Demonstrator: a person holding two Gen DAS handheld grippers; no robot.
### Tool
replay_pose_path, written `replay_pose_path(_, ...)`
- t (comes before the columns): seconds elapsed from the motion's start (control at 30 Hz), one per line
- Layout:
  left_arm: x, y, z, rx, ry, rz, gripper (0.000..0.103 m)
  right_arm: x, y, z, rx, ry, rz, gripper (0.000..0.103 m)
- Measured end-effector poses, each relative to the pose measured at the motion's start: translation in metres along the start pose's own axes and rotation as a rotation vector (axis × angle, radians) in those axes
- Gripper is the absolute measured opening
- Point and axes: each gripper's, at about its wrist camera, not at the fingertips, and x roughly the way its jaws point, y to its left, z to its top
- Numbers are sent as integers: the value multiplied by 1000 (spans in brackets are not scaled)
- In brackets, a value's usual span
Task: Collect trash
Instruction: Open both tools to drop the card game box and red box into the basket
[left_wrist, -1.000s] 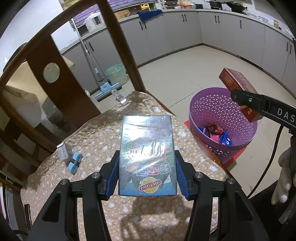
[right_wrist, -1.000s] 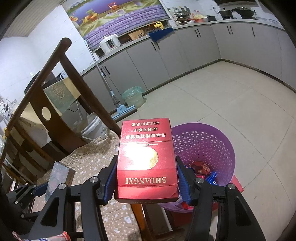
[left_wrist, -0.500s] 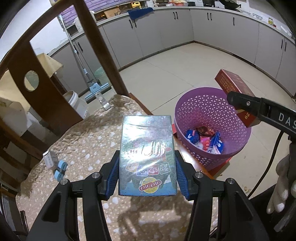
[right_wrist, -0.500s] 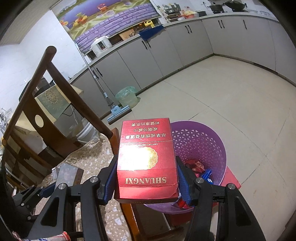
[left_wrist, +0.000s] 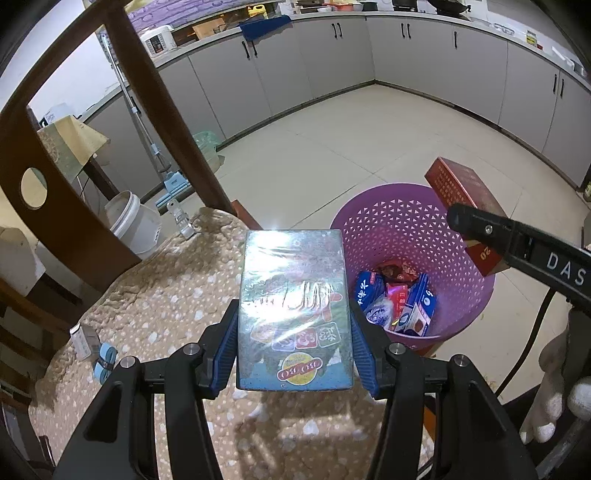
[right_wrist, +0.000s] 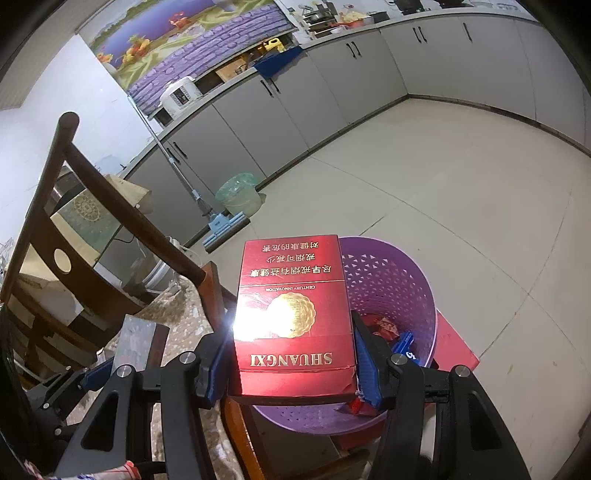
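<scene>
Your left gripper (left_wrist: 293, 321): its blue pads squeeze the sides of a shiny blue card box wrapped in clear plastic (left_wrist: 293, 306)
Blue card box: you hold it flat above the tan quilted chair cushion with white spots (left_wrist: 155, 306), just left of the basket
Your right gripper (right_wrist: 291, 347): its blue pads squeeze a flat red cardboard box with gold letters that say SHUANGXI (right_wrist: 291, 314)
Red box: you hold it over the near rim of the round purple plastic basket with little holes (right_wrist: 391, 280); from your left camera it sits at the basket's far right rim (left_wrist: 463, 192)
Purple basket: it stands on the pale tiled floor (left_wrist: 332, 147) beside the dark wooden chair (left_wrist: 66, 192), and it has blue and red packets (left_wrist: 399, 299) at the bottom
On the cushion: a small white box (left_wrist: 82, 339) and a small light blue roll (left_wrist: 104, 360) lie near the left edge, touching or almost touching
</scene>
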Motion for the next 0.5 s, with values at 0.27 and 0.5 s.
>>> replay_pose_path(0.27,8,-5,8,12,6,-5,53,6,-13,2,48,3,-5,61)
replay_pose_path(0.5,18,-12,15,25,14,-11,53,8,-20,5,65,2,3,61)
